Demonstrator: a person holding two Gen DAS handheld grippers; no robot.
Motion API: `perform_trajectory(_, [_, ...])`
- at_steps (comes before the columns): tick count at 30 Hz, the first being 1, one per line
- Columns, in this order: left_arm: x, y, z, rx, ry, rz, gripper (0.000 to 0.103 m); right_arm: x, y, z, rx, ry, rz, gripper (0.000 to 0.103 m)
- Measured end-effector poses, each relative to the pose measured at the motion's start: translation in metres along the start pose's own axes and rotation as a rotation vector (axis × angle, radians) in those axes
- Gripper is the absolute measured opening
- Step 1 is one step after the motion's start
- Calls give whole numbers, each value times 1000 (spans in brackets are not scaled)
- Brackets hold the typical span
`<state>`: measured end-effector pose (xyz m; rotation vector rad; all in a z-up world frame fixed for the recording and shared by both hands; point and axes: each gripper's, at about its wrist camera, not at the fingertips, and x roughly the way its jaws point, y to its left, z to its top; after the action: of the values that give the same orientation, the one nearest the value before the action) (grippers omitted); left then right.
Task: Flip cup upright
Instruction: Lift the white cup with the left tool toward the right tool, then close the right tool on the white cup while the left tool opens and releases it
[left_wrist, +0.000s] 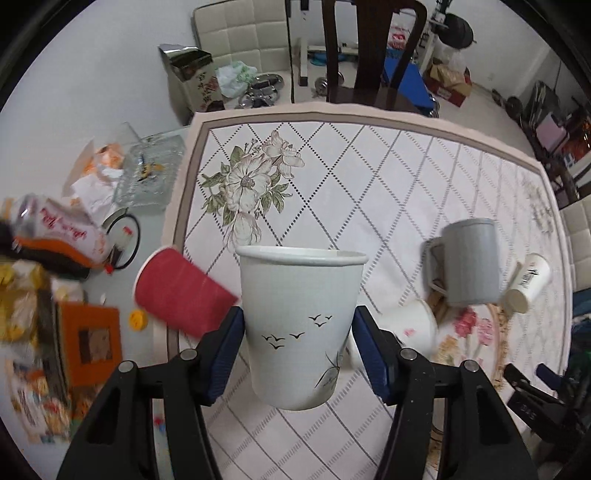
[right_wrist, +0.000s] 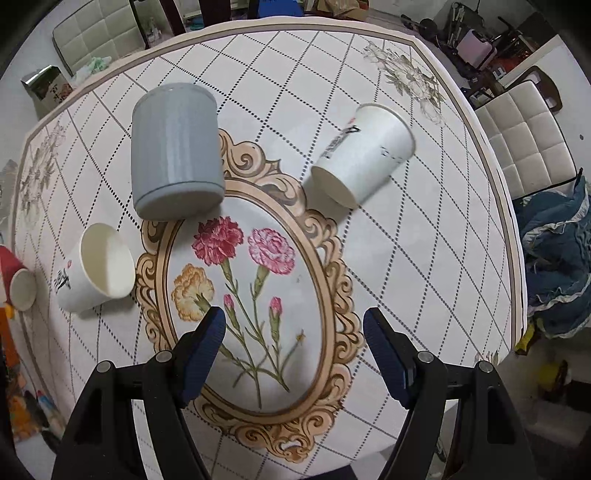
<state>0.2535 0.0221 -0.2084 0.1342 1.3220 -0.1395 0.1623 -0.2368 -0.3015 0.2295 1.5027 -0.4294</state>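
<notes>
The left gripper (left_wrist: 297, 349) clamps a bird-printed paper cup (left_wrist: 300, 325) by its sides, rim up, above the table (left_wrist: 369, 177). At its 9 o'clock a red cup (left_wrist: 181, 291) lies on its side; at 2 o'clock a grey mug (left_wrist: 467, 262) rests, rim down. The right gripper (right_wrist: 293, 350) hangs wide and empty over the table's carnation print (right_wrist: 243, 266). From it, the mug (right_wrist: 175, 151) is at 11 o'clock, a tipped white cup (right_wrist: 364, 153) at 1, another white cup (right_wrist: 96, 267) at 10.

left gripper (left_wrist: 298, 345) fingers (left_wrist: 226, 354) clamping upright bird-print paper cup (left_wrist: 300, 326), above tablecloth (left_wrist: 388, 177)
</notes>
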Motion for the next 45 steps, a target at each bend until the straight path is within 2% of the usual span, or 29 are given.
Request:
perform_trajectory(4, [-19, -18, -31, -43, 17, -19, 57, -6, -19, -8, -26, -2, 21, 80])
perform_trajectory(8, [-21, -45, -70, -75, 73, -46, 57, -5, -37, -19, -59, -6, 33, 80])
perform_trajectory(15, [12, -109, -131, -84, 219, -120, 57, 23, -72, -34, -78, 28, 29, 80])
perform_trajectory(19, [39, -135, -151, -87, 275, -139, 57, 43, -90, -44, -69, 55, 12, 80])
perform_trajectory(27, [84, -159, -163, -81, 332, -127, 57, 65, -116, -53, -48, 86, -33, 80])
perform_trajectory(32, [88, -166, -161, -61, 309, -103, 60, 69, -123, -57, -41, 92, -46, 80])
perform_trajectory(38, [92, -174, -157, -47, 322, -91, 61, 71, -131, -54, -43, 93, -43, 80])
perform_trajectory(39, [93, -175, -157, -46, 323, -86, 63, 71, -133, -53, -43, 92, -42, 80])
perform_trajectory(41, [96, -177, -157, -45, 319, -74, 87, 70, -134, -52, -44, 87, -41, 80])
perform_trajectory(43, [99, -178, -153, -43, 309, -70, 94, 69, -134, -50, -44, 79, -38, 80])
perform_trajectory(45, [98, -175, -149, -44, 308, -64, 95, 67, -136, -47, -42, 74, -33, 80])
